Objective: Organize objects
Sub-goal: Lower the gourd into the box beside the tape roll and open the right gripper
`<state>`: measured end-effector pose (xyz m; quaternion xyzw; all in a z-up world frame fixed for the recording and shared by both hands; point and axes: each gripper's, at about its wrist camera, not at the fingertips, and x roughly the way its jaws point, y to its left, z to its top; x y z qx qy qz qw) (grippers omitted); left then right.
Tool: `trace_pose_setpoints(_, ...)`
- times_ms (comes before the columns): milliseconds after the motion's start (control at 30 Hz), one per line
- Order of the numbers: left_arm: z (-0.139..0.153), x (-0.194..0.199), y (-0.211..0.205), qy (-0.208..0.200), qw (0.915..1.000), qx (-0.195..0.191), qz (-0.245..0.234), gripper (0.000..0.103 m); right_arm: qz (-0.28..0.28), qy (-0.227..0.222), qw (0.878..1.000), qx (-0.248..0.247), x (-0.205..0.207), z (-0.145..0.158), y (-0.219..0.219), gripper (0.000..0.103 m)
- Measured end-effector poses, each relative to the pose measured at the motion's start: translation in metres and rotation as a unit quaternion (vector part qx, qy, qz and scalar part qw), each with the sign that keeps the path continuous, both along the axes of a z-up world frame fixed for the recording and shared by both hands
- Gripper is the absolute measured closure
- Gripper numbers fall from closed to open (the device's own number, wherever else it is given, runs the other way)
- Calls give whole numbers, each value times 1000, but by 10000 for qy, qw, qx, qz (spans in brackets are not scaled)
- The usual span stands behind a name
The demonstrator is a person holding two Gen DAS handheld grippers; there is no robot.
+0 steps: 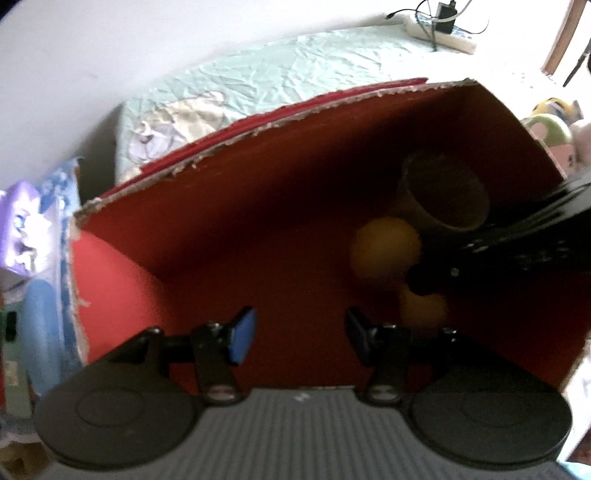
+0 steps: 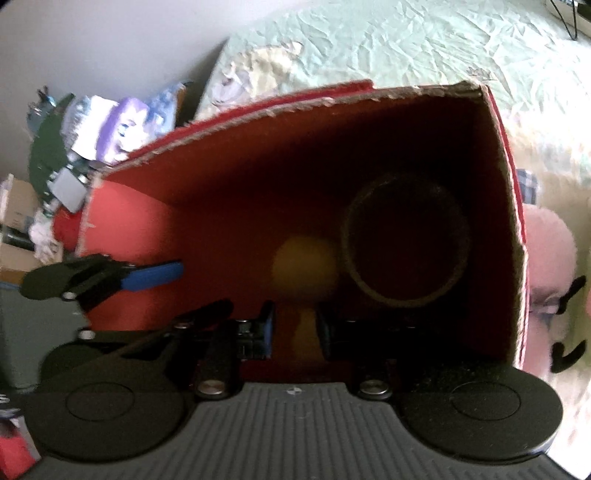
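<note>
A red cardboard box (image 1: 258, 127) (image 2: 258, 110) stands open on a bed. Inside lie a brown round cup (image 1: 443, 199) (image 2: 406, 243) and a blurred orange ball (image 1: 386, 247) (image 2: 304, 266) beside it. My left gripper (image 1: 300, 330) hovers open over the box's left half with nothing between its fingers; its blue-padded finger (image 2: 155, 277) shows in the right wrist view. My right gripper (image 2: 295, 328) (image 1: 424, 284) reaches down into the box near the cup. It looks shut on a small yellow ball (image 2: 303, 332) (image 1: 424, 310), which its fingers partly hide.
The box rests on a wrinkled pale green bedsheet (image 1: 295, 62) (image 2: 443, 44). Plush toys (image 1: 554, 129) (image 2: 546, 266) lie to the right of the box. Printed bags and clutter (image 1: 33, 221) (image 2: 110, 122) sit to its left. A power strip (image 1: 443, 33) lies at the far corner.
</note>
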<state>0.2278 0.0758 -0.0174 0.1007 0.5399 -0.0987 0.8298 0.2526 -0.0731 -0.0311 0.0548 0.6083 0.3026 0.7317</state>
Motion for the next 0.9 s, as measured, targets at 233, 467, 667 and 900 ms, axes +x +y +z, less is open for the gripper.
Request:
trace_pose_setpoints(233, 3, 0, 9, -118, 9989, 347, 305, 47, 92, 172, 9997, 121, -5, -10, 18, 76)
trace_pose_setpoints(467, 0, 2, 11, -113, 9979, 472, 420, 45, -16, 357, 9994, 8, -6, -23, 27, 77)
trace_pose_setpoints(667, -1, -2, 8, -161, 9977, 504, 414, 42, -151, 156, 9996, -195, -7, -21, 26, 76)
trace_pose_setpoints(900, -3, -1, 3, -221, 9969, 648, 396, 39, -329, -74, 9987, -370, -11, -18, 24, 77)
